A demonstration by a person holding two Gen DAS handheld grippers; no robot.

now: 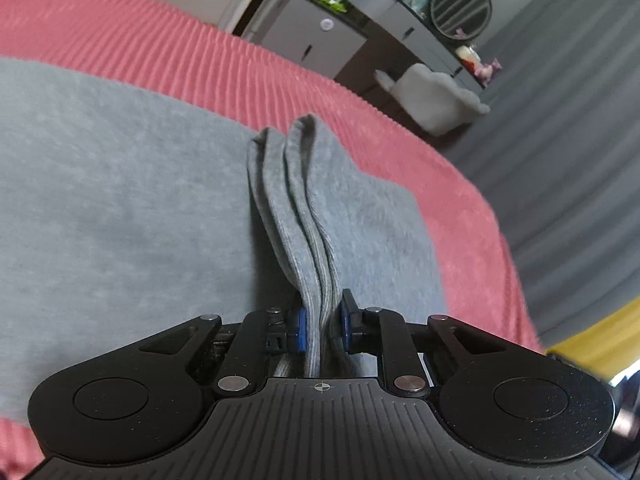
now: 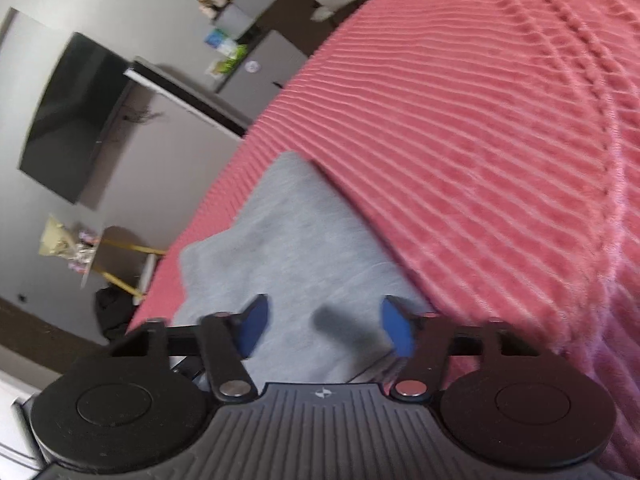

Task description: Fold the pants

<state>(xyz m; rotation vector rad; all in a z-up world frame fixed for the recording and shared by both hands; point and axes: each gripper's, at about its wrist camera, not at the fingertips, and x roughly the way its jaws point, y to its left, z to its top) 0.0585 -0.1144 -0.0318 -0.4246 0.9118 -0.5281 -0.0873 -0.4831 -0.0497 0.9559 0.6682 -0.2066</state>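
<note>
Left tongs (image 1: pixel 323 330): pressed together on a bunched edge of the grey sweatpants (image 1: pixel 120 208), several ribbed layers standing up between the blue pads (image 1: pixel 303 330).
Right tongs (image 2: pixel 324 330): spread wide, nothing between them, hovering just above the grey fabric (image 2: pixel 288 232); whether the tips touch it cannot be told.
Sweatpants: lying mostly flat on the bed, on a pink ribbed blanket (image 1: pixel 168 52), with the gripped edge lifted off the rest of the cloth.
Step in hand: probably carrying the held edge over to make a fold, with the right side yet to take its own hold.
Doing it well: close the right tongs on a matching edge, catching all layers; lift both sides level so the cloth stays taut; lay the edges square on each other and smooth before letting go.
Risk: thick stacked layers may slip from the pinch if pulled sideways.
Surroundings: grey cabinets (image 1: pixel 320 36) and a wall-mounted television (image 2: pixel 76 116) beyond the bed.
</note>
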